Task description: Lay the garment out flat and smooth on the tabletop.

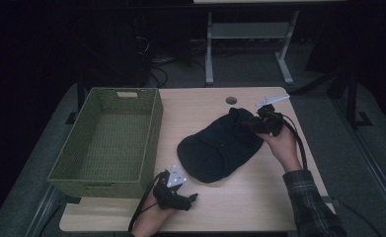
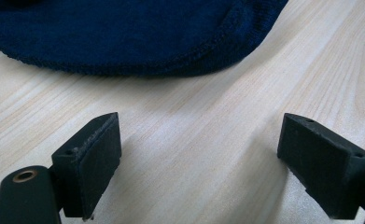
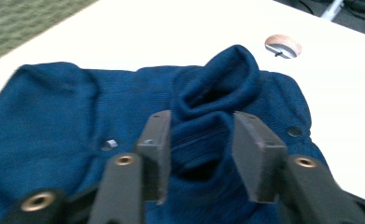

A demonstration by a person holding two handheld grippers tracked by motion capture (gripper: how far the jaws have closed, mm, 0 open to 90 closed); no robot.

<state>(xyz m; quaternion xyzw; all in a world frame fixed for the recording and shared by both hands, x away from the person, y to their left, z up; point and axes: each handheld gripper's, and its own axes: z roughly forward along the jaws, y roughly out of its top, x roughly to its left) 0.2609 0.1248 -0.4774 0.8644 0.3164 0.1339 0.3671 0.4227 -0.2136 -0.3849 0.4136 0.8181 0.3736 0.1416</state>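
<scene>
Dark blue knit garment (image 1: 219,145): flat at table (image 1: 250,197) centre, right of green basket (image 1: 106,143). Right gripper (image 3: 200,154): jaws apart, astride raised fold, not yet pinching; close deep on fold. Left gripper (image 2: 199,158): wide apart over bare wood, lower centre; advance to hem.

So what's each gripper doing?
Left gripper: open, holding nothing.
Right gripper: open around a fold of the blue hat, not pressing it.
</scene>
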